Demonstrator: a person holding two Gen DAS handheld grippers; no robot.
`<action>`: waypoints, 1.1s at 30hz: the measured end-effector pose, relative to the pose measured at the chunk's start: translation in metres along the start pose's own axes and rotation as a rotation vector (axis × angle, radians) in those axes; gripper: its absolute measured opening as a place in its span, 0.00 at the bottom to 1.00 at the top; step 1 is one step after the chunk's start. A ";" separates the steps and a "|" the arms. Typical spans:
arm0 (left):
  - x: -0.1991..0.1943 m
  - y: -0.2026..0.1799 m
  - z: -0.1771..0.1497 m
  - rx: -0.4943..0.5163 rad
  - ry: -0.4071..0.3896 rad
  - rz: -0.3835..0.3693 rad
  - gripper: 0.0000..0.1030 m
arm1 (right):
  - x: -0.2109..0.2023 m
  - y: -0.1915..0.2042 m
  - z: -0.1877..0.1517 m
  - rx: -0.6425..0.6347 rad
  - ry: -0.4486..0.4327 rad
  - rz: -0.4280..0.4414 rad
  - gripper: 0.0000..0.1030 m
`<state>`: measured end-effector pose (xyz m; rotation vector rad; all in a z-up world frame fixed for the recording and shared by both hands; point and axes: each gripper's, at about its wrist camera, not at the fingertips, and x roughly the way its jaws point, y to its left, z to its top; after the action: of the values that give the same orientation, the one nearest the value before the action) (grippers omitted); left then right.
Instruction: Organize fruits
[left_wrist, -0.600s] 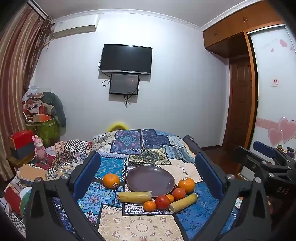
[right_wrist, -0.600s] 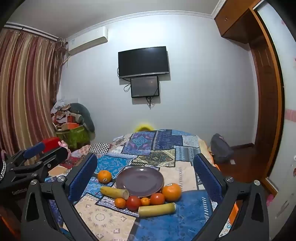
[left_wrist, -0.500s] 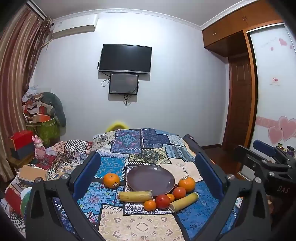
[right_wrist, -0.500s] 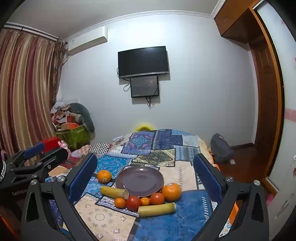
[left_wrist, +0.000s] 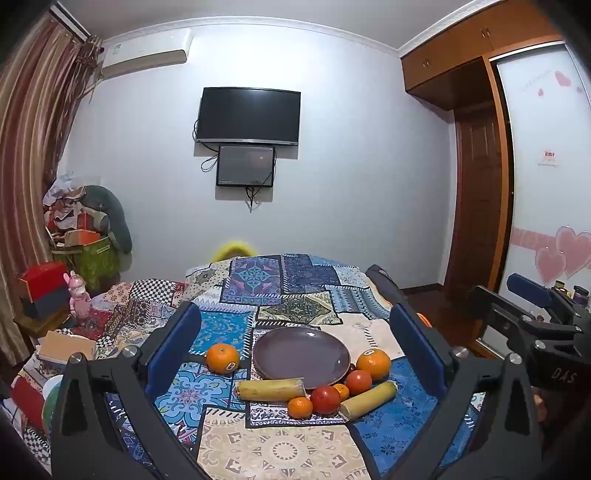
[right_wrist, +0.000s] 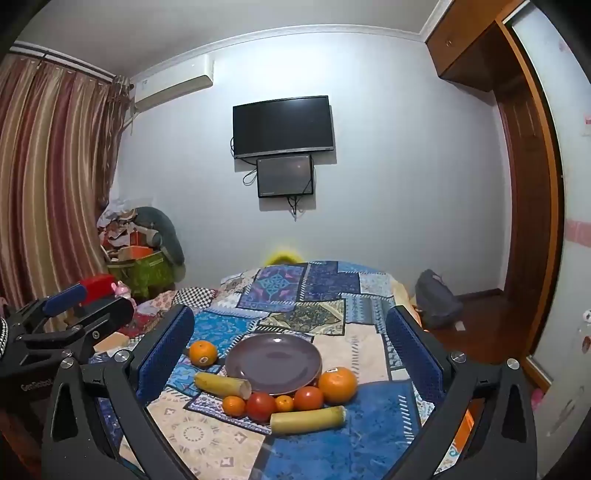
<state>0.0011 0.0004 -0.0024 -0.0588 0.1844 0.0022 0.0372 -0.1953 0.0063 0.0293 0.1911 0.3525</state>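
Place: a home bedroom, judging by the furnishings.
Bed: a patchwork blue-and-cream patterned bedspread (left_wrist: 284, 291) is covering the mattress and filling the middle of both views.
Wall: a black flat-screen television (left_wrist: 248, 115) is hanging on the pale wall, with a smaller dark screen (left_wrist: 245, 166) just beneath it.
Cooling: a white split air conditioner (right_wrist: 173, 90) is sitting near the ceiling.
Window side: striped red-and-gold curtains (right_wrist: 48, 177) are hanging at the left.
Storage: a brown wooden wardrobe with overhead cabinets (left_wrist: 476, 55) is standing at the right.
Corner: piled boxes and household clutter (left_wrist: 83, 236) are crowding the bed's far left edge.
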 end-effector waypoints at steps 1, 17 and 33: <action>0.001 -0.003 0.000 0.004 0.002 0.003 1.00 | -0.003 0.002 -0.001 -0.002 -0.003 -0.006 1.00; 0.000 -0.001 0.002 -0.002 0.000 0.014 1.00 | -0.001 0.005 -0.004 -0.016 0.005 -0.011 1.00; 0.000 -0.001 0.001 -0.005 0.005 0.013 1.00 | 0.000 0.007 -0.007 -0.022 0.003 -0.008 1.00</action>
<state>0.0013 -0.0004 -0.0016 -0.0631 0.1897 0.0157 0.0332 -0.1886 0.0003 0.0065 0.1899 0.3462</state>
